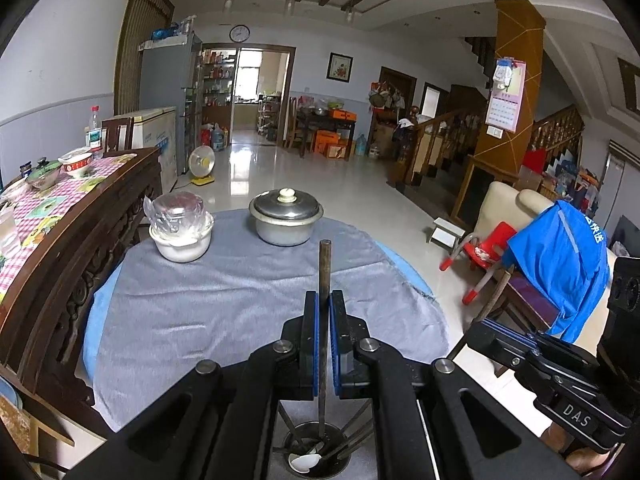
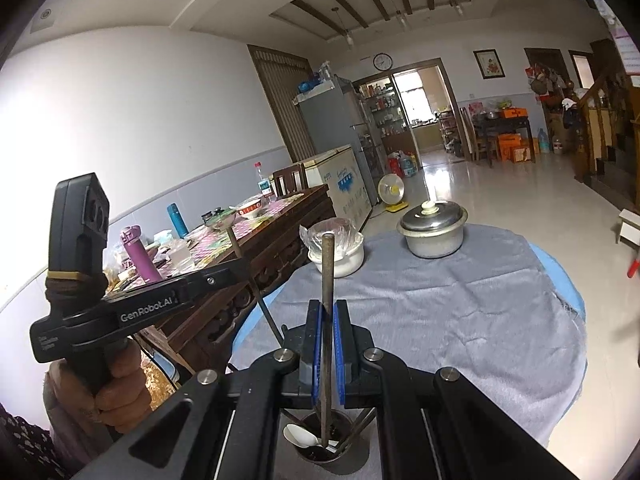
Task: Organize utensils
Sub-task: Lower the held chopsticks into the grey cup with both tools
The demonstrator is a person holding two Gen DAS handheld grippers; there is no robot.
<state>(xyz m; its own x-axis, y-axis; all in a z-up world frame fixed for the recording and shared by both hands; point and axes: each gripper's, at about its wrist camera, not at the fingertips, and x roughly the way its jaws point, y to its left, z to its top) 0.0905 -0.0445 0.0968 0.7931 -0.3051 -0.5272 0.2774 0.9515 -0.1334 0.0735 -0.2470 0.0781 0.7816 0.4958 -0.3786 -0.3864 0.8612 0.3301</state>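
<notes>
Left gripper (image 1: 324, 300) clamps one chopstick (image 1: 324, 268); right gripper (image 2: 329, 308) clamps another chopstick (image 2: 328, 264). Both lower ends enter the utensil holder (image 2: 326, 446) at the tabletop's near edge. At the far edge: lidded pot (image 1: 286, 216), white bowl (image 1: 182, 236).

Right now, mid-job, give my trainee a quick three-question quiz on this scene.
1. True or false: each gripper (left, right) is shut on a chopstick (left, right).
2. What white utensil lies in the holder below the right gripper?
A. fork
B. spoon
C. knife
3. Fill in: the metal pot on the grey cloth wears a ____.

Key: 1 true; 2 B; 3 lid
</notes>
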